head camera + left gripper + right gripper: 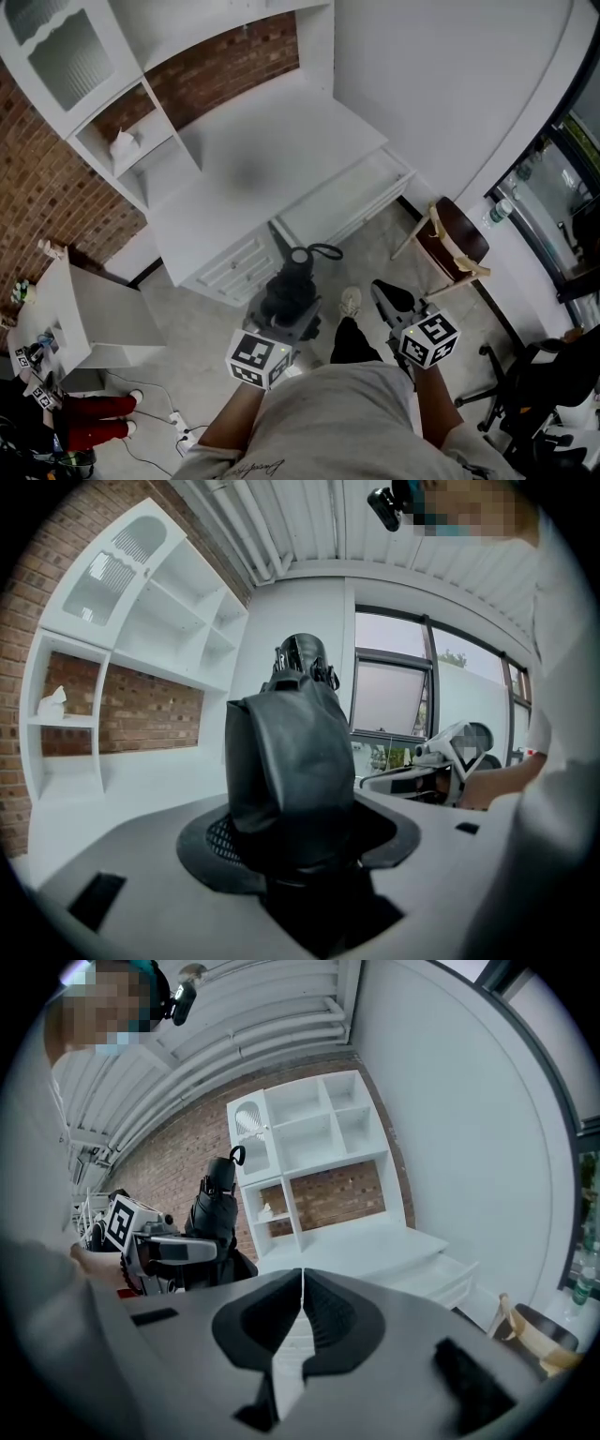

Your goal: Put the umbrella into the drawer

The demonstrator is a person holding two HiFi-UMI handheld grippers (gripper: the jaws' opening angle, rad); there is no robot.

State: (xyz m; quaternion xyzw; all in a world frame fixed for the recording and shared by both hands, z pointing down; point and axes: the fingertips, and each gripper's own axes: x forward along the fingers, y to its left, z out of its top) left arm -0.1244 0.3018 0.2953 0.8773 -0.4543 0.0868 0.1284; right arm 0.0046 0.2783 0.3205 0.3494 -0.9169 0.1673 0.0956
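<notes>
A folded black umbrella [292, 279] stands up out of my left gripper [289, 311], which is shut on its cloth body; its handle and strap loop point toward the desk. In the left gripper view the umbrella [291, 761] fills the space between the jaws of the left gripper [300, 855]. My right gripper [389, 298] is beside it to the right, shut with nothing in it; its pads meet in the right gripper view [302, 1312]. The white desk [262, 159] lies ahead, its right drawer [352, 192] pulled open. The right gripper view also shows the umbrella [217, 1204] and the drawer [441, 1274].
A brown round stool [459, 230] stands right of the drawer. A white side table [84, 309] is at the left, and a shelf unit [94, 75] rises over the desk's left end. An office chair [534, 375] is at the lower right. My shoe [350, 302] is between the grippers.
</notes>
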